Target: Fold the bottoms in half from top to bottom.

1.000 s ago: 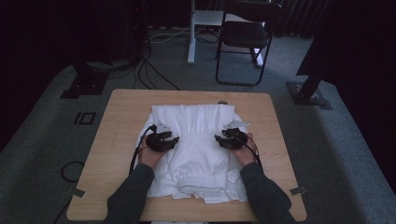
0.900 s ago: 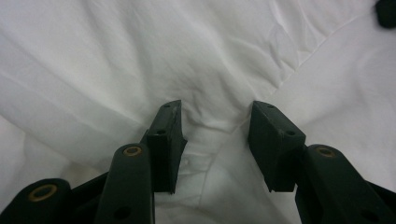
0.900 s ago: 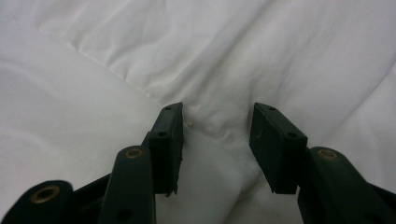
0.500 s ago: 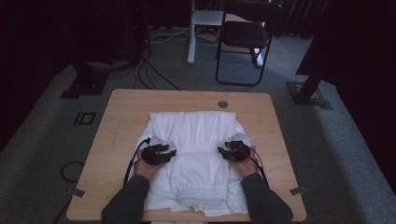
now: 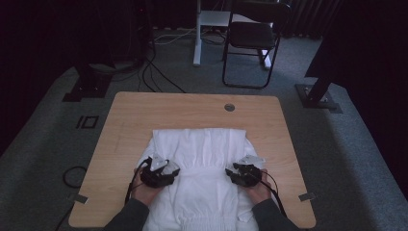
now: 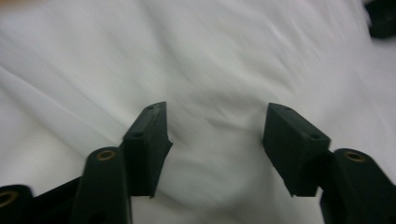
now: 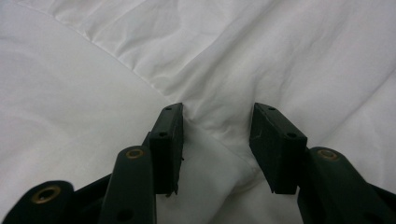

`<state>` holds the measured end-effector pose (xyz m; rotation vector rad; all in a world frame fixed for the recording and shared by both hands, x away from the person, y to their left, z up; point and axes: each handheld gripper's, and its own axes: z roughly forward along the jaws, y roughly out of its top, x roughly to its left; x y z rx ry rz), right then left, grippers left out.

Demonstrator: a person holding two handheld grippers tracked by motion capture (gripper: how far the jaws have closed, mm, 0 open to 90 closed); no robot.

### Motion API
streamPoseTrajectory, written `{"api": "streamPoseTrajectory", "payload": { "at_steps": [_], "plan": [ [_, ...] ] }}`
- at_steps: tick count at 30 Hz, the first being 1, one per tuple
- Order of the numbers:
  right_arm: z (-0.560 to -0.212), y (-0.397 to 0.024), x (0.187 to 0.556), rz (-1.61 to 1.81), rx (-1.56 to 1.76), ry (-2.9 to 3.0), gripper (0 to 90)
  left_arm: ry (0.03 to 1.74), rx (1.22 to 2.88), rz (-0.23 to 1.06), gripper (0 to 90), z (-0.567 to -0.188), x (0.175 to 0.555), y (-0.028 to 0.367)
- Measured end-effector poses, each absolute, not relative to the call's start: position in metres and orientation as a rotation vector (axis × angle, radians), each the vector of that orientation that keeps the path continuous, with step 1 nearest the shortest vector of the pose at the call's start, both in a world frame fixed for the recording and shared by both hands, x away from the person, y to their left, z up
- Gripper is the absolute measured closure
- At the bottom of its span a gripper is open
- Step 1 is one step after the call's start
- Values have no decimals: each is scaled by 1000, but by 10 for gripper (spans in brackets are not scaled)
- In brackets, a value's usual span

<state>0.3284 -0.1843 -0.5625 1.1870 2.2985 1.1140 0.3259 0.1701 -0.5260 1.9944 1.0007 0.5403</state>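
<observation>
A white garment [image 5: 204, 154] lies spread on the wooden table [image 5: 144, 110], and its near end hangs over the front edge. My left gripper [image 5: 166, 174] rests on the garment's left part. Its jaws have just been opening and now stand apart over the cloth [image 6: 210, 70], with the pads not pressing it; left gripper [image 6: 215, 135]. My right gripper [image 5: 240, 174] sits on the garment's right part. There a raised fold of the cloth [image 7: 210, 135] is pinched between the jaws of the right gripper [image 7: 215, 140].
A round cable hole [image 5: 229, 107] sits in the table's far half, on bare wood beyond the garment. On the carpet behind stand a black chair [image 5: 252, 38], a white desk leg [image 5: 197, 33], two stand bases and loose cables [image 5: 159, 77].
Both hands have drawn back toward the table's near edge, and the garment has slid with them. More bare wood and the cable hole now show beyond it.
</observation>
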Motion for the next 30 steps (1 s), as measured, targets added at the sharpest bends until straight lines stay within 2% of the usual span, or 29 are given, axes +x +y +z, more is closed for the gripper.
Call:
{"api": "streamPoseTrajectory", "payload": {
  "at_steps": [6, 10, 12, 13, 18, 21, 24, 29, 30],
  "plan": [
    [-564, -187, 330, 1152, 1193, 2295, 537, 1198, 1867, 575, 296, -496, 396, 194],
    [-564, -188, 330, 1156, 1187, 2298, 537, 1328, 1872, 516, 162, -510, 435, 202],
    [-564, -188, 330, 1159, 1182, 2300, 538, 1407, 1873, 494, 132, -524, 449, 206],
    [-564, -188, 330, 1161, 1181, 2301, 538, 1425, 1873, 469, 99, -529, 452, 208],
    [-564, -189, 330, 1164, 1178, 2303, 538, 1452, 1912, 430, 90, -548, 455, 212],
    [-564, -189, 330, 1164, 1176, 2302, 537, 1439, 1932, 471, 97, -549, 453, 212],
    [-565, -189, 330, 1164, 1177, 2302, 537, 1408, 1970, 487, 182, -548, 452, 209],
    [-564, -189, 330, 1167, 1188, 2304, 533, 1344, 1966, 391, 609, -546, 451, 208],
    [-564, -189, 331, 1171, 1196, 2306, 533, 1342, 1958, 379, 671, -547, 451, 207]
  ]
}}
